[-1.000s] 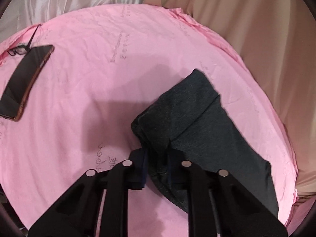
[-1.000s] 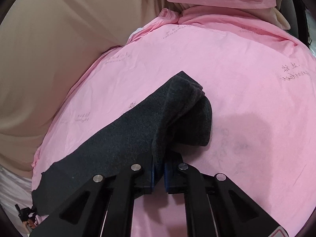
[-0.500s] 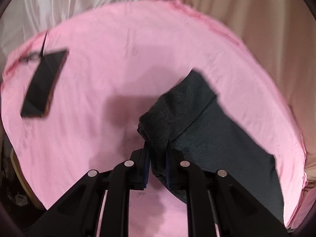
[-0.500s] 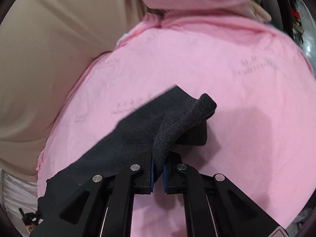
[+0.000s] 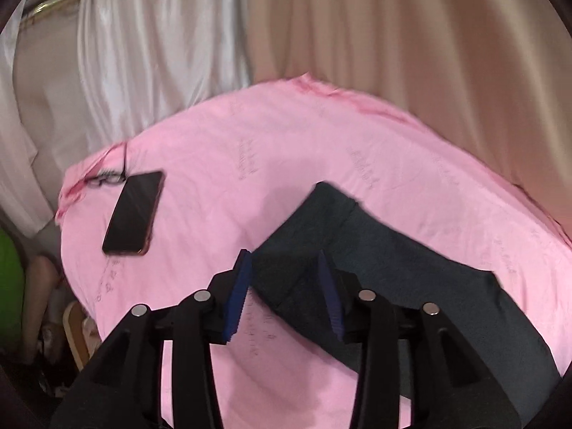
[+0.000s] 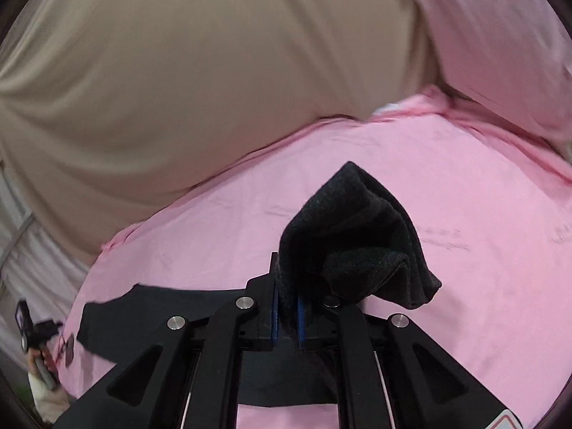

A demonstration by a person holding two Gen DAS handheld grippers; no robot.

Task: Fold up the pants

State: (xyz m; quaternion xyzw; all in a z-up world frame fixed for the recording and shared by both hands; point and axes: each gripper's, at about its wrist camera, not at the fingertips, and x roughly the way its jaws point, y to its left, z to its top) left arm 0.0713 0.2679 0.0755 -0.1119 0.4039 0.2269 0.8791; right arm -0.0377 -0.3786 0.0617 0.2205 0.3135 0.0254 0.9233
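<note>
Dark grey pants (image 5: 393,261) lie across the pink bed sheet (image 5: 250,150). My left gripper (image 5: 284,286) hovers above their near folded end. Its jaws are opening: the blue pads (image 5: 238,293) stand apart, and the cloth lies below them, not pinched. In the right wrist view my right gripper (image 6: 286,309) is shut on a bunched fold of the pants (image 6: 357,236), which it holds up off the sheet (image 6: 482,268). Below it, the remaining part lies flat toward the left (image 6: 161,307).
A black phone (image 5: 134,212) lies on the sheet at the left, with a small dark wiry item (image 5: 107,180) beside it. Beige curtain (image 5: 429,53) and white curtain (image 5: 150,53) hang behind the bed. A pink pillow (image 6: 500,35) sits at the far right.
Both grippers have risen and pulled back. The left jaws, earlier pinched on the pants' edge, have opened and let it go. The right gripper has lifted its fold higher off the sheet.
</note>
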